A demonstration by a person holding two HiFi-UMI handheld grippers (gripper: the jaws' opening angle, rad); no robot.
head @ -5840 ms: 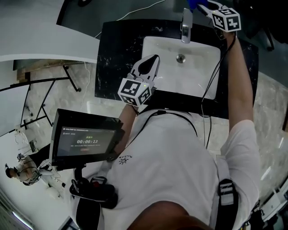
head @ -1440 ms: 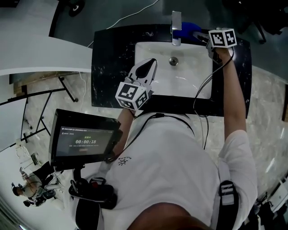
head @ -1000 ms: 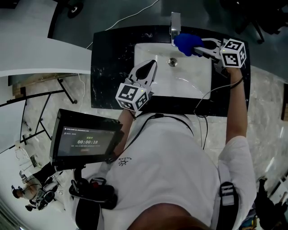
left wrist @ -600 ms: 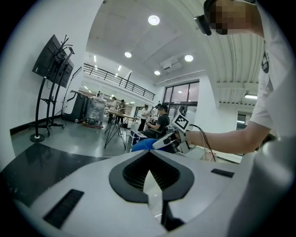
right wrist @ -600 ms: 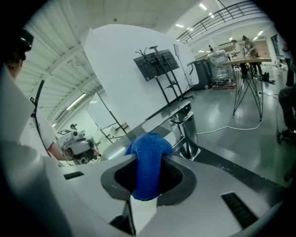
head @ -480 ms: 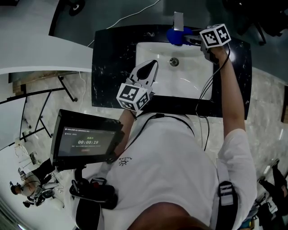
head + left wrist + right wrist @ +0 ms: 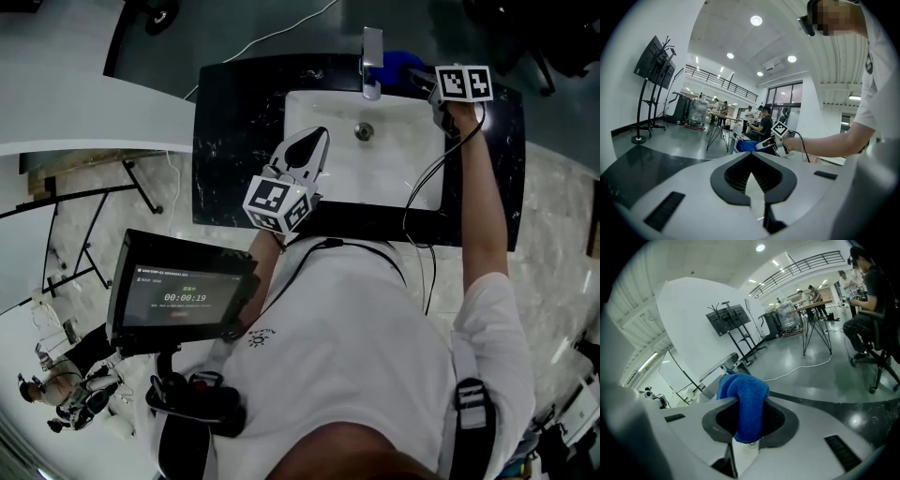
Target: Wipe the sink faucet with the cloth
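Observation:
The chrome faucet (image 7: 372, 58) stands at the back rim of the white sink (image 7: 323, 108). A blue cloth (image 7: 401, 64) is bunched against the faucet's right side, with my right gripper (image 7: 417, 75) shut on it. In the right gripper view the cloth (image 7: 740, 389) hangs folded between the jaws of the right gripper (image 7: 748, 414). My left gripper (image 7: 317, 141) is shut and empty, and it hovers over the sink's front left part. From the left gripper (image 7: 752, 161) view, the cloth (image 7: 745, 146) shows far ahead.
The sink sits in a black marble counter (image 7: 234, 112), with the drain (image 7: 365, 132) in mid basin. The right gripper's cable (image 7: 424, 187) runs over the sink's right rim. A tablet on a stand (image 7: 183, 292) is at the person's left. Several people work in the hall behind.
My right gripper has carried the cloth from in front of the spout, over the basin, back to the right side of the faucet. The left gripper has stayed still.

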